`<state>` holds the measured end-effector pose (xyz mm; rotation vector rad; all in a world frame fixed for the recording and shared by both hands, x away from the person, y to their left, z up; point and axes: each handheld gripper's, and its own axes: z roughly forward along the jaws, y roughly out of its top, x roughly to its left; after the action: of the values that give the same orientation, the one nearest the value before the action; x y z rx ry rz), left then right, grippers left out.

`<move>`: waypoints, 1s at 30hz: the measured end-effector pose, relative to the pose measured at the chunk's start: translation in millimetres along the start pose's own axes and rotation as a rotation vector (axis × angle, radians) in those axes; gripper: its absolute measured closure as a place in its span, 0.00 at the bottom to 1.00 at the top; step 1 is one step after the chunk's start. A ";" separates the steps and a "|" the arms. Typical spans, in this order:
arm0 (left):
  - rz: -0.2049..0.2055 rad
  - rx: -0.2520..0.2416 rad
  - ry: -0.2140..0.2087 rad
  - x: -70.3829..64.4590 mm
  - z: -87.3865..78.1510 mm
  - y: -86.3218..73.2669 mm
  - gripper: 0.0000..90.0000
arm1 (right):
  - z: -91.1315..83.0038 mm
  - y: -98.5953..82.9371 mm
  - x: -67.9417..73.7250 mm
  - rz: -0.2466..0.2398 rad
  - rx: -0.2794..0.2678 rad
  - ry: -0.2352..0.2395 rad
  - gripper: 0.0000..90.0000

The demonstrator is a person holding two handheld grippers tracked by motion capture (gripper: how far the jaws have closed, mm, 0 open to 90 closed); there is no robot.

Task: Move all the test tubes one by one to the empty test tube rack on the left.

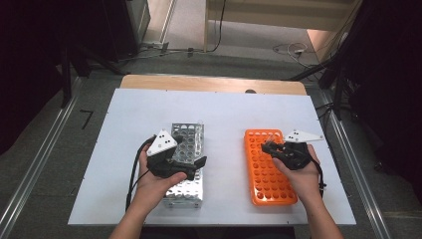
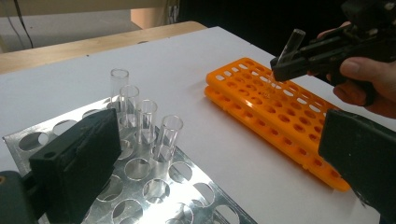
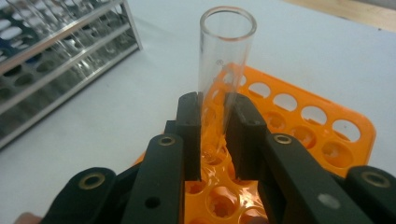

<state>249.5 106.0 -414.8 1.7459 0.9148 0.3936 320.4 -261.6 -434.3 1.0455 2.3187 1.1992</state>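
Note:
My right gripper is shut on a clear glass test tube, held upright with its bottom end low over a hole at the far left corner of the orange rack. From the left gripper view the same tube leans in the right gripper above the orange rack. My left gripper is wide open with nothing between its jaws and hovers over the metal rack, which holds several empty glass tubes. From above, the left gripper is over the metal rack and the right gripper over the orange rack.
Both racks lie side by side on a white board laid over a wooden table. White surface shows between the racks and behind them. Metal rails and cables run on the floor around the table.

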 end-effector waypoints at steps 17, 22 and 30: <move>0.014 0.002 -0.024 -6.9 0.4 3.2 0.00 | -14.7 16.7 25.2 -0.036 -0.043 0.140 0.82; 0.022 0.001 -0.036 -11.4 1.8 4.3 0.00 | -14.5 20.7 36.5 -0.055 -0.041 0.187 0.82; 0.037 0.010 -0.051 -19.6 5.3 5.8 0.00 | -10.7 25.6 58.0 -0.100 -0.022 0.254 0.82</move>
<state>242.4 87.3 -408.1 1.7767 0.8500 0.3674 286.7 -215.4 -405.0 0.7982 2.5061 1.3839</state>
